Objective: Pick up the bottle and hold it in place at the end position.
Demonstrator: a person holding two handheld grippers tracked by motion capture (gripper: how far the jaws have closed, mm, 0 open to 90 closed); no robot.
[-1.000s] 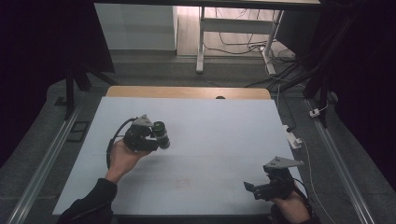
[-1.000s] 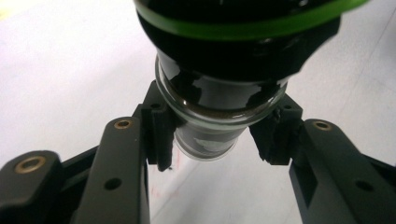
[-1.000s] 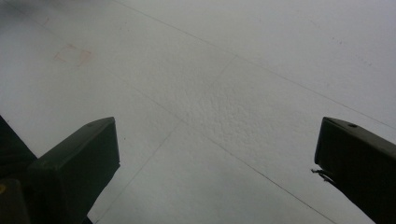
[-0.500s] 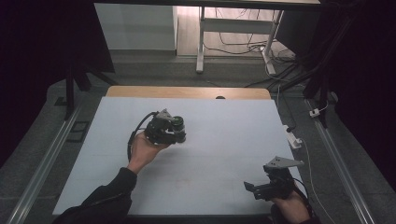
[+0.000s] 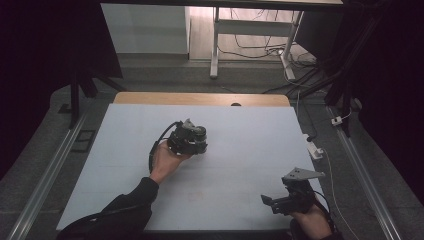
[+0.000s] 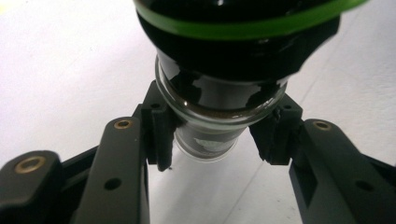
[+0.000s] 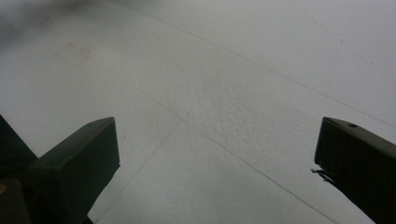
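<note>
left gripper (image 5: pixel 199 141), dark-filled glass jar (image 6: pixel 219 100) shifted rightward

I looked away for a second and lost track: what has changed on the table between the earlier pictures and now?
The left gripper, shut on a dark glass jar with a green band, has moved rightward toward the middle of the white table. The grip stayed closed. The right gripper stayed at the near right edge, jaws open over bare table.

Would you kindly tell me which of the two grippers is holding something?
The left gripper: its fingers clamp a dark glass jar with a green band. The right gripper stands open over the bare table.
</note>
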